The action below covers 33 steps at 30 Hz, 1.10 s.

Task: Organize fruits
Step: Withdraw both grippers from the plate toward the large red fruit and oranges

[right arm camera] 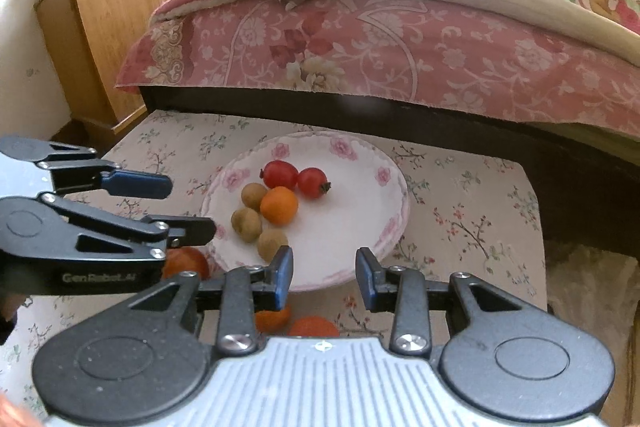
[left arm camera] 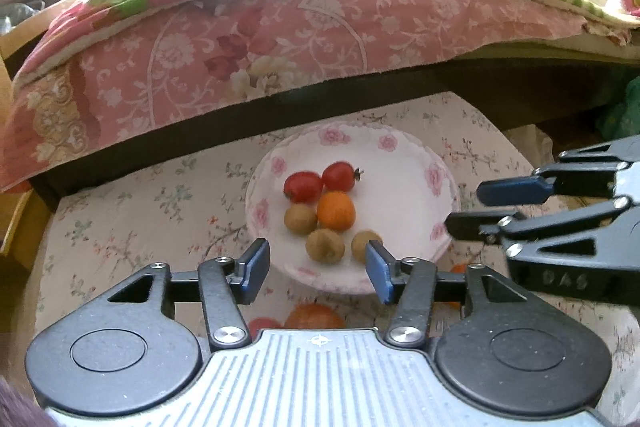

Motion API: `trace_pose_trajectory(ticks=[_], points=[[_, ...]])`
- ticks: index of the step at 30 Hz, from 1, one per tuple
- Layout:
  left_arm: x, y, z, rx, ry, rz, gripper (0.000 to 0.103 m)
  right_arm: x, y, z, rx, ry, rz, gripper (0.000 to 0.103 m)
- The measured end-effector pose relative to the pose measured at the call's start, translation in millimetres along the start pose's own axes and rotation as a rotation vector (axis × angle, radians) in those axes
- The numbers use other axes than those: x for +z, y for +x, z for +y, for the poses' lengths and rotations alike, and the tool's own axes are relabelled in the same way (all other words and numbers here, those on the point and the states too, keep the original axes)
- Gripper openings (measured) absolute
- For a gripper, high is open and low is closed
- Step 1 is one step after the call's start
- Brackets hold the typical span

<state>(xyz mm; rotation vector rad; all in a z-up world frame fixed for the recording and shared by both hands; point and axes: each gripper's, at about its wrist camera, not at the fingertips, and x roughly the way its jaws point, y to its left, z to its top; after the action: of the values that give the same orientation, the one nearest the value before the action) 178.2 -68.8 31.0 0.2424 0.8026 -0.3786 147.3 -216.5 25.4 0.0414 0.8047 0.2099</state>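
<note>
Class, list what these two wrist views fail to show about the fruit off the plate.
- Left wrist view: orange fruit below the plate, half hidden by the left gripper.
- Right wrist view: orange fruits, count unclear, covered by the right gripper.
- Fruit kinds: too blurred.

Each gripper, left (left arm camera: 318,265) and right (right arm camera: 324,275), is built from black linkages with silver screws, blue-padded fingers (left arm camera: 254,263) and a ribbed grey body; "GenRobot.AI" is printed on one side.
</note>
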Motion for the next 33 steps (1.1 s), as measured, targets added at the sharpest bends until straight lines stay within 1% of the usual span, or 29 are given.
trace_pose_trajectory(ticks=[5,13,19,23,26,30,33], points=[[-10.2,-9.5,1.4,0.005,-0.003,0.014,0.062,-9.6,-11.5,7.6,0.012,-0.004,0.006,0.036],[-34.1,-20.0,6.5,0.014,0.018,0.047,0.067,-25.6,-23.0,18.7,0.036,-0.022,0.041,0.036],[-46.5,-13.4,12.8,0.001,0.040,0.089,0.068,-34.4,-19.8,22.6,0.054,-0.034,0.072,0.036],[-49.1,-6.4,15.3,0.002,0.083,0.091,0.068,-34.0,-16.7,21.3,0.067,-0.027,0.078,0.036],[-52.3,0.9,16.2,-0.014,0.094,0.102,0.068,-33.0,-14.5,20.1,0.075,-0.026,0.082,0.036],[-51.4,1.3,9.3,-0.062,0.098,0.081,0.068,-32.5,-11.7,16.5,0.076,-0.018,0.088,0.036],[-47.3,0.6,-0.4,-0.078,0.121,0.051,0.069,-33.2,-9.6,14.0,0.073,-0.014,0.093,0.036]])
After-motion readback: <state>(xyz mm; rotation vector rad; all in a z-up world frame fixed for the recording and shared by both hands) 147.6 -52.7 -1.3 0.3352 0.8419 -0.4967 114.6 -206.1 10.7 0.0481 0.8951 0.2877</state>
